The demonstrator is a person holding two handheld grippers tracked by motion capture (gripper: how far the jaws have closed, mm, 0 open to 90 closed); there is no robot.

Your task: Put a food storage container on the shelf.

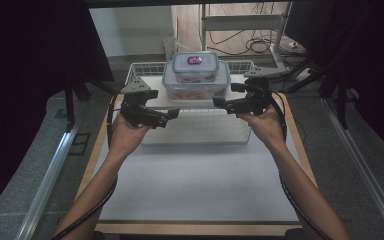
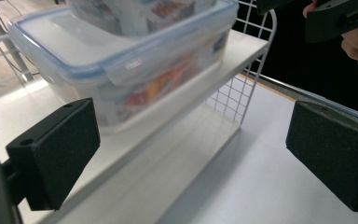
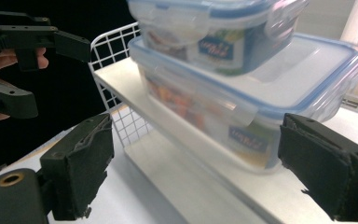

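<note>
Here there are two clear plastic boxes, and both have blue-edged lids. The small box (image 1: 195,65) sits on top of the big box (image 1: 195,84). The big box stands on the white shelf (image 1: 156,95) of a wire rack (image 1: 145,66), near the far end of the table (image 1: 195,180).

There are two grippers, one in each hand. The left gripper (image 1: 174,114) is just in front of the rack, on the left side of the boxes. Its jaws are wide apart and hold nothing. In the left gripper view, the big box (image 2: 121,60) is close ahead, past the jaws.

The right gripper (image 1: 218,102) is on the other side, near the big box's right end. Its jaws are wide apart too, with nothing between the pads. In the right gripper view, the big box (image 3: 242,102) is just beyond them.

Each box has a blue label (image 3: 221,46) with light writing, but it is too blurry to read. The small box has one blue and red sticker (image 1: 195,60) on its lid.
</note>
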